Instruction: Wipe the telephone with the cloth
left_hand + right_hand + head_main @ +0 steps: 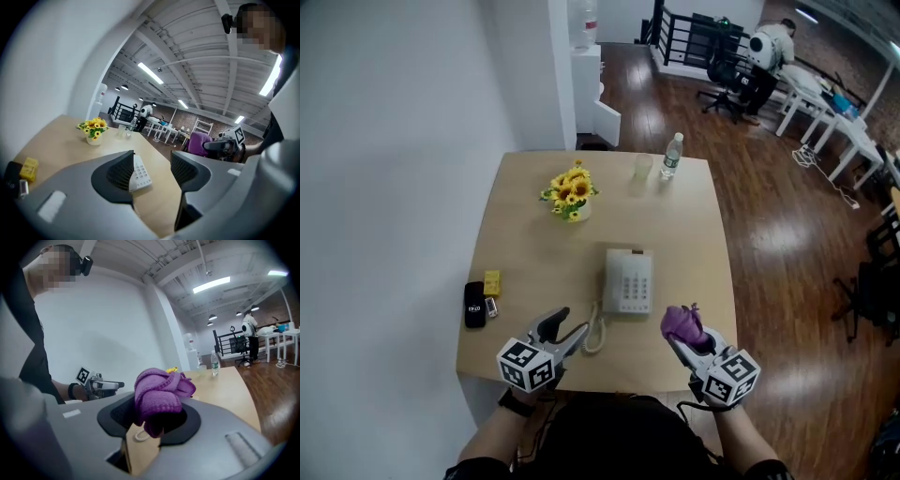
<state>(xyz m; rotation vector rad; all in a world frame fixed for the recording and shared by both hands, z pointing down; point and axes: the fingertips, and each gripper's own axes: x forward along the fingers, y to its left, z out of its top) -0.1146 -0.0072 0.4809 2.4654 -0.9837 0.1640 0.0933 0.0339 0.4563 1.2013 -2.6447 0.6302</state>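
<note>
A white telephone (627,281) lies flat on the wooden table (534,244), its coiled cord (594,335) trailing toward the near edge. My right gripper (682,330) is shut on a bunched purple cloth (682,322), held just right of the phone's near end; in the right gripper view the cloth (159,392) fills the jaws. My left gripper (565,329) stands open beside the cord, left of the phone, with nothing between its fingers. In the left gripper view the telephone (139,173) shows between the jaws, and the right gripper with the cloth (200,141) is beyond.
A pot of yellow flowers (570,196), a clear cup (642,167) and a water bottle (671,156) stand at the far side of the table. A black device (474,304) and a yellow block (491,282) lie near the left edge. A person (772,46) sits at desks far back.
</note>
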